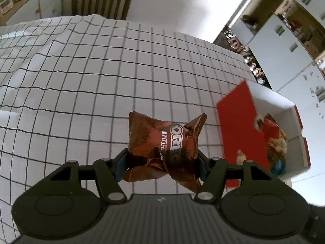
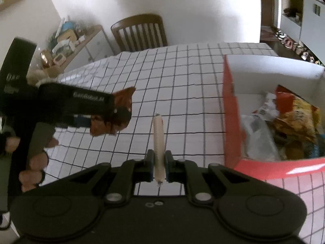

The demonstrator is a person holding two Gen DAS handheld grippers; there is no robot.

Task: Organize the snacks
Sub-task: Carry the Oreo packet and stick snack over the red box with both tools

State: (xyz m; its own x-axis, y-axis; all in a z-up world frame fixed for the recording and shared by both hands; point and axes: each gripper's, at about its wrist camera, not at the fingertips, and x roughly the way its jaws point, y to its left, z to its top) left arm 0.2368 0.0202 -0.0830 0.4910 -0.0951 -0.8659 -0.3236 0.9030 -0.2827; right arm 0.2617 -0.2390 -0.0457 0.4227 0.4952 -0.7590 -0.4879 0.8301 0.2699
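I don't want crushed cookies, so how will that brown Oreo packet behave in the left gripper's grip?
The Oreo packet looks puffy and crinkled, so probably light and yielding. Its waist is pinched in the left gripper, so contents may crack. The glossy foil could slip.

Left gripper [image 1: 162, 158]: fingers closed on brown snack packet [image 1: 164, 148], held above table level. Right gripper [image 2: 158, 165]: fingers pinched on thin pale stick packet [image 2: 158, 142], upright, edge-on. Bare hand [image 2: 32, 162] wrapped round left gripper's handle, seen in right wrist view.
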